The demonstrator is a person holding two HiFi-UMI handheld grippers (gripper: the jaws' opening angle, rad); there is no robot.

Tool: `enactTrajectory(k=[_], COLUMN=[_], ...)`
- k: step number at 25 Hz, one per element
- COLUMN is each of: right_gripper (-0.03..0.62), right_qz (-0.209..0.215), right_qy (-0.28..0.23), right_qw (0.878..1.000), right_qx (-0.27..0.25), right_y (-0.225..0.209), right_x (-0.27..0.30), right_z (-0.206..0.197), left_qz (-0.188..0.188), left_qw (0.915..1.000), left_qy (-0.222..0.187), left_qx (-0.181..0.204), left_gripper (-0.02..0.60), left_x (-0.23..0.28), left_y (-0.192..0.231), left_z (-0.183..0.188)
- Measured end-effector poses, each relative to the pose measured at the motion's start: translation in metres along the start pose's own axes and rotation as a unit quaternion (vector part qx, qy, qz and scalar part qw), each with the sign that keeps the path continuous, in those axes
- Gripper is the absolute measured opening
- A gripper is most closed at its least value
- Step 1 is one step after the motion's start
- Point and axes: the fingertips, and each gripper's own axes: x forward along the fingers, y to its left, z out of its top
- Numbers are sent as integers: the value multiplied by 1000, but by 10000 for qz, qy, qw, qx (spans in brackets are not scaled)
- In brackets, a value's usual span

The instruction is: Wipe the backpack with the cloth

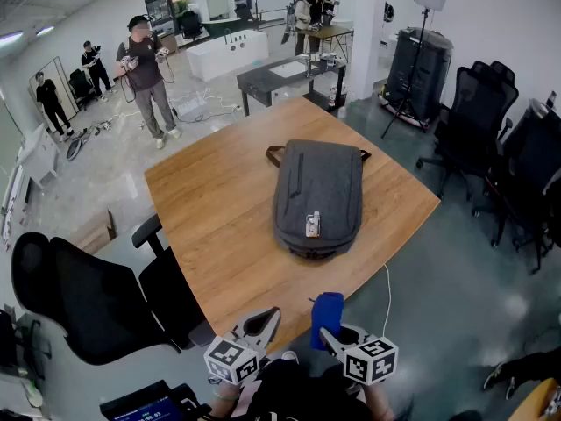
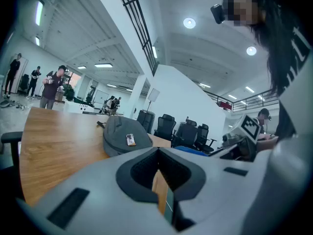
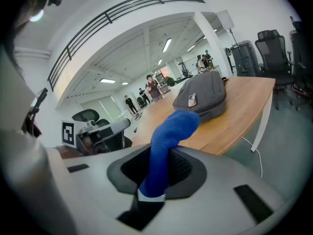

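A grey backpack (image 1: 317, 196) lies flat on the wooden table (image 1: 219, 209), its small tag facing up. It also shows in the left gripper view (image 2: 120, 133) and the right gripper view (image 3: 205, 94). Both grippers hover off the table's near edge, well short of the backpack. My right gripper (image 1: 330, 330) (image 3: 155, 182) is shut on a blue cloth (image 1: 326, 310) (image 3: 168, 133), which sticks up from between its jaws. My left gripper (image 1: 263, 324) (image 2: 159, 155) is shut with nothing held.
Black office chairs stand left of the table (image 1: 88, 301) and at the right (image 1: 478, 103). A white cable (image 1: 387, 292) hangs off the near right table edge. A person (image 1: 147, 77) stands beyond the far corner, with a dark table (image 1: 289, 75) farther back.
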Motion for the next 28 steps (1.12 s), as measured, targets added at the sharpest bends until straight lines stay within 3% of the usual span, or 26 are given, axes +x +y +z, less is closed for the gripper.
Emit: enactTrajectory(k=[5, 9, 17, 23, 28], right_gripper=[78, 78, 78, 78, 78], right_qz=[105, 293, 970, 1076, 1102], right_qy=[296, 589, 1264, 1736, 2177], right_qw=[9990, 9952, 9705, 9562, 9448], right_qx=[-315, -722, -1811, -2096, -2189], right_y=[2, -1, -3, -52, -118], right_x=[52, 98, 174, 202, 189], right_z=[15, 32, 67, 74, 76], left_qz=[101, 389, 927, 1486, 2022], left_qw=[9999, 9989, 9946, 9862, 9747], left_qy=[3, 15, -300, -474, -604], left_qx=[-125, -251, -358, -565, -738], left_gripper=[-3, -3, -3, -3, -3], left_x=[-9, -14, -7, 20, 58], left_y=[27, 42, 70, 82, 82], left_z=[2, 15, 31, 21, 26])
